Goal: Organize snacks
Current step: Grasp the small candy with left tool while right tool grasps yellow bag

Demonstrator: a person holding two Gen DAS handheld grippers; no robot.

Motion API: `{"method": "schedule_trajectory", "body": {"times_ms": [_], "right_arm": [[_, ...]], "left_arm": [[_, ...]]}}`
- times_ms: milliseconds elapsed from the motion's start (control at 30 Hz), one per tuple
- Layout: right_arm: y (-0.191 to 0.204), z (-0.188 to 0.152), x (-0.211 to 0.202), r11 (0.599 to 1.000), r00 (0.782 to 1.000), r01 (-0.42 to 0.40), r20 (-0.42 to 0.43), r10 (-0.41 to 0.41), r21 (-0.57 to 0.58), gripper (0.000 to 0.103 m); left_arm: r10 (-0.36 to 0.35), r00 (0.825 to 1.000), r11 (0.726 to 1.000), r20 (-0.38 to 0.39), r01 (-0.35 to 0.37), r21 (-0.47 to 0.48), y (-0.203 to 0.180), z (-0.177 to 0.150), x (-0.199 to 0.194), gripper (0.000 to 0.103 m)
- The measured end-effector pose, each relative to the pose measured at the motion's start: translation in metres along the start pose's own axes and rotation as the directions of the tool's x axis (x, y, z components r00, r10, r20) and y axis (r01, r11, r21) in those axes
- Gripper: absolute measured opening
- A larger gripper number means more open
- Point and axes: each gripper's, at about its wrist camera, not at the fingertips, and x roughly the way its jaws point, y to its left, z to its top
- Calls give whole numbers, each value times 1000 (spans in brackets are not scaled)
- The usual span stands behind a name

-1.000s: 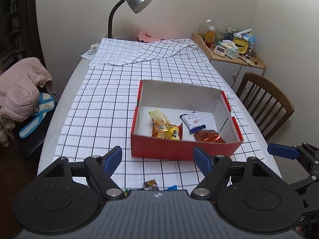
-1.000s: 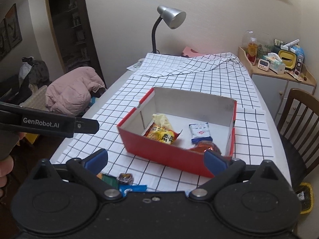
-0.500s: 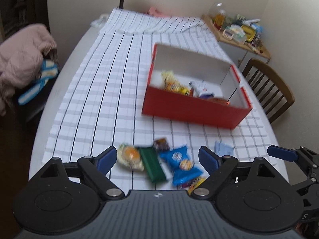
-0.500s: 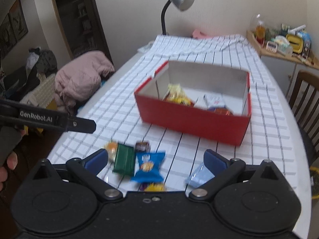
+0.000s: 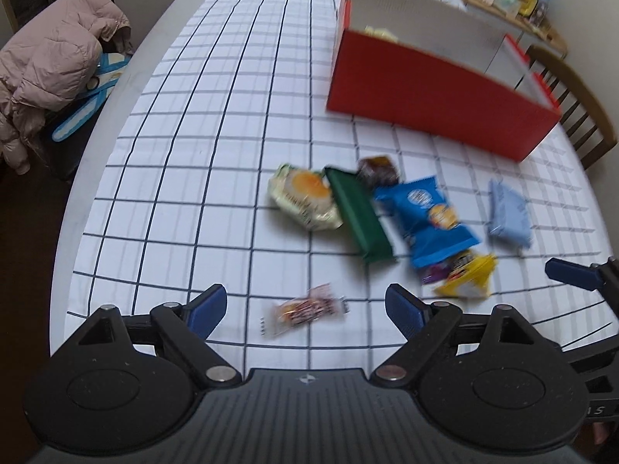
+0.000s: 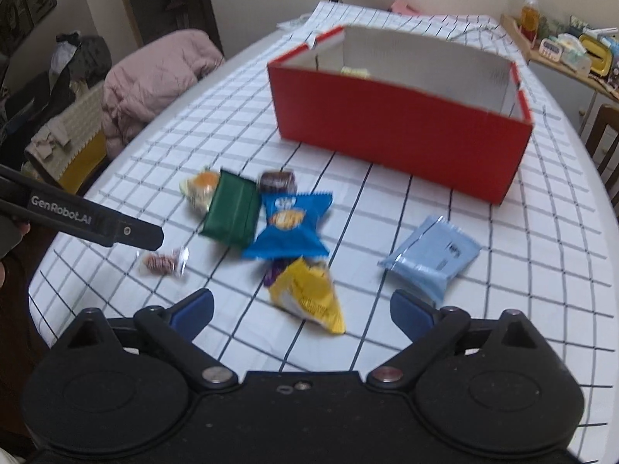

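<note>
- Between our left gripper's (image 5: 305,305) spread fingers lies a small pink-striped candy (image 5: 303,309) on the checked cloth (image 5: 193,178); nothing is pinched, the pads stand clear on either side of it.
- Between the fingers of our right gripper (image 6: 301,309) sits a yellow packet (image 6: 309,294), with a purple wrapper (image 6: 275,270) poking out just beyond it. These jaws are closing but remain wide, and we see no pad touching the packet.
- Beyond both sets of fingertips, the loose snacks cluster together: a round cake in a pale wrapper (image 5: 303,197), a green bar (image 5: 359,216), a dark chocolate (image 5: 377,170) and a blue chip bag (image 5: 425,216) overlap or touch. Off past our right fingertips, a pale blue pouch (image 6: 433,257) lies apart.
- Farther ahead stands the red box (image 6: 394,131), open-topped, with a yellowish wrapper just visible inside. We judge it the place for sorted snacks, so the pile near us is what remains.
- Both grippers tilt steeply down at the table, side by side; our left one's arm shows at the left edge of the right wrist view.
- We judge each hand is lined up on its nearest snack for a pickup.
</note>
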Motion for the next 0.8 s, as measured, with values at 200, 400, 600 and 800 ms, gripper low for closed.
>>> {"method": "schedule_trajectory", "body": {"times_ms": [200, 400, 600, 800], "right_arm": [[2, -8, 17, 1000, 999, 4, -34, -5, -18, 90], [2, -7, 29, 999, 998, 13, -53, -16, -52, 83], [2, -3, 41, 997, 997, 8, -73, -13, -71, 75], [0, 1, 49, 997, 996, 14, -82, -20, -70, 67]], "left_arm": [[25, 999, 999, 20, -26, 47, 1, -10, 15, 89], [1, 999, 985, 42, -8, 170, -6, -23, 22, 89], [0, 999, 965, 33, -9, 264, -8, -30, 31, 89], [-1, 1000, 963, 28, -7, 269, 0, -26, 37, 70]]}}
